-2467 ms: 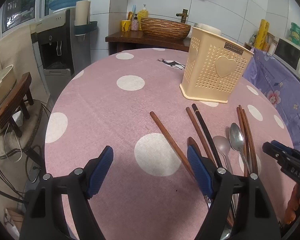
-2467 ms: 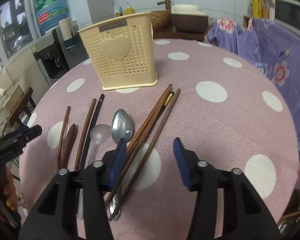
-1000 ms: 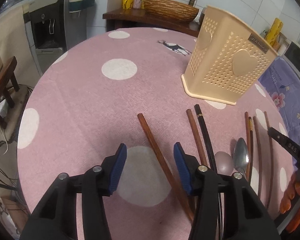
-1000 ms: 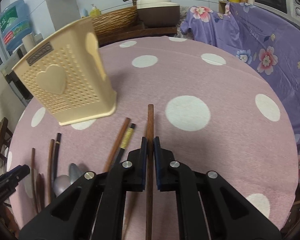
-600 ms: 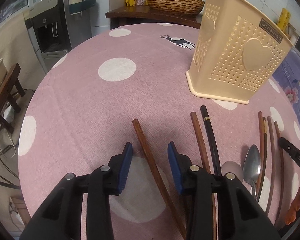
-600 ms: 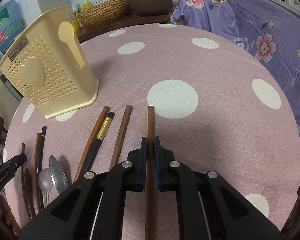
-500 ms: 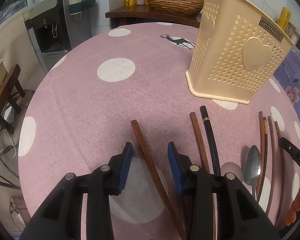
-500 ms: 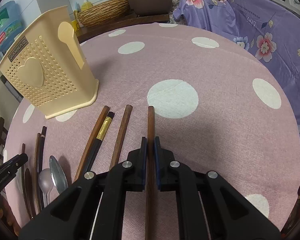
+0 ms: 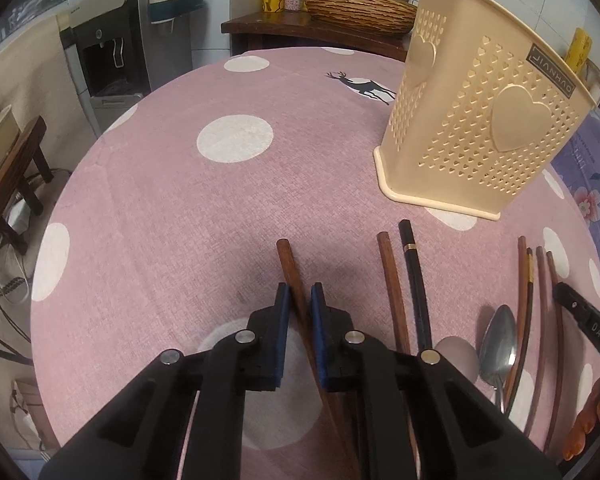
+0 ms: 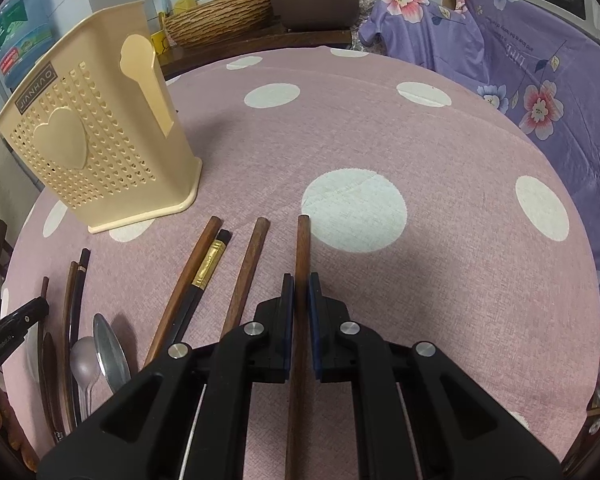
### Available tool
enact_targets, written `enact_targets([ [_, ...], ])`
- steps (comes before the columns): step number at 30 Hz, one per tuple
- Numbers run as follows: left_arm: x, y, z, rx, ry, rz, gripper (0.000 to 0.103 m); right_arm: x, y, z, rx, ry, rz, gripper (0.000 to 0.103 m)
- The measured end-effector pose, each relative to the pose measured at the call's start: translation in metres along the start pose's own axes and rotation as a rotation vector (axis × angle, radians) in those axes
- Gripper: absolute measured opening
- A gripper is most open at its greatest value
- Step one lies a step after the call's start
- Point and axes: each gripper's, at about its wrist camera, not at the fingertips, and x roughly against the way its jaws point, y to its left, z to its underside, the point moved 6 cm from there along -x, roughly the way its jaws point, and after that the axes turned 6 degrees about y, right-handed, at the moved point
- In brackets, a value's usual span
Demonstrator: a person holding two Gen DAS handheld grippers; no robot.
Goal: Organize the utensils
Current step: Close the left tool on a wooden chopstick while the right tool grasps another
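We are gripping one brown chopstick (image 9: pixel 290 270) in the left claw (image 9: pixel 299 300) and another chopstick (image 10: pixel 302 248) in the right claw (image 10: pixel 298 292), each clamped between blue pads near its blunt end, probably so that both can be carried to the holder (image 9: pixel 480 120). The holder is standing upright beyond the row of remaining chopsticks and two spoons (image 10: pixel 100 348), which are lying on the pink dotted tablecloth (image 10: pixel 380 140). Around the round table we are seeing a water dispenser (image 9: pixel 104 52), a wicker basket (image 9: pixel 356 0) and a purple floral cover (image 10: pixel 520 60).
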Motion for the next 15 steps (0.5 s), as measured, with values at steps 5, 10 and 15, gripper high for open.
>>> enact_targets([
  [5,-0.001,-0.003,-0.003,0.009,-0.002,0.004,0.011,0.0,-0.001,-0.001,0.013,0.001,-0.015,0.008],
  [10,-0.003,-0.003,-0.006,0.023,-0.002,0.024,0.009,0.001,-0.001,-0.003,-0.001,-0.002,-0.062,0.008],
  [15,0.009,-0.006,-0.015,0.025,-0.042,0.064,0.008,0.018,0.002,-0.007,0.009,-0.057,-0.09,0.008],
])
